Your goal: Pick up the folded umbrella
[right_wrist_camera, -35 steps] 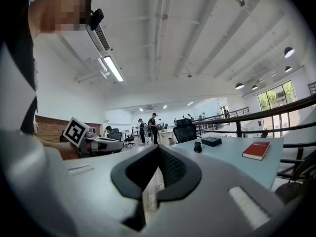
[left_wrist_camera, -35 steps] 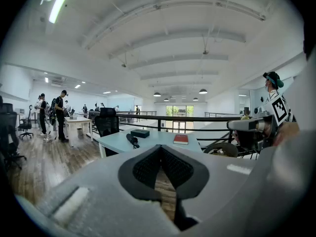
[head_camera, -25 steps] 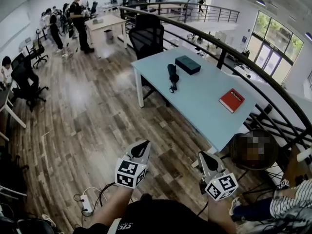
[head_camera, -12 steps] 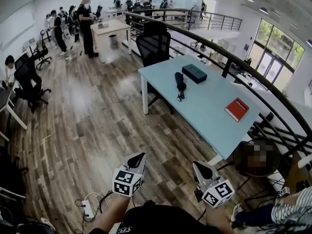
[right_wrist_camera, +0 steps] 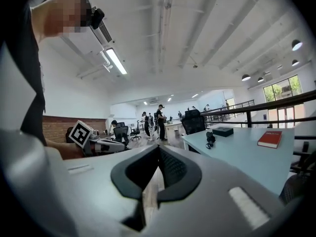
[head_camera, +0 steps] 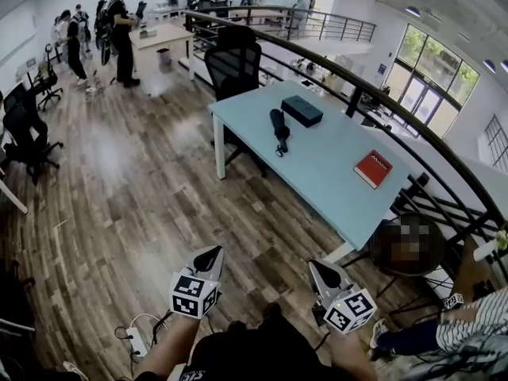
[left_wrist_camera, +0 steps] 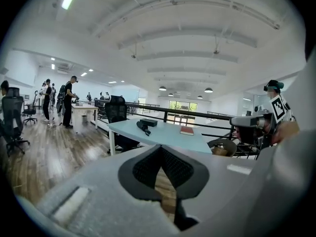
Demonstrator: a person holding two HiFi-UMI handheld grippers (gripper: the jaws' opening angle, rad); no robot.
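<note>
The folded black umbrella [head_camera: 279, 126] lies on the pale blue table [head_camera: 317, 173], near its far end beside a dark box. It also shows small in the left gripper view [left_wrist_camera: 143, 128] and the right gripper view [right_wrist_camera: 210, 138]. My left gripper [head_camera: 209, 258] hangs low over the wooden floor, far short of the table, its jaws shut with nothing between them. My right gripper [head_camera: 321, 272] is beside it, near the table's near corner, also shut and empty.
A dark box [head_camera: 302, 110] and a red book [head_camera: 374, 168] lie on the table. A black office chair [head_camera: 234, 66] stands behind it, a curved dark railing [head_camera: 373, 94] runs along its right. People stand at desks far back left. A power strip [head_camera: 135, 340] lies on the floor.
Both grippers have sunk a little lower in the head view and drifted left. The view has shifted, so the table now sits slightly differently in frame. Both jaws stayed shut.
</note>
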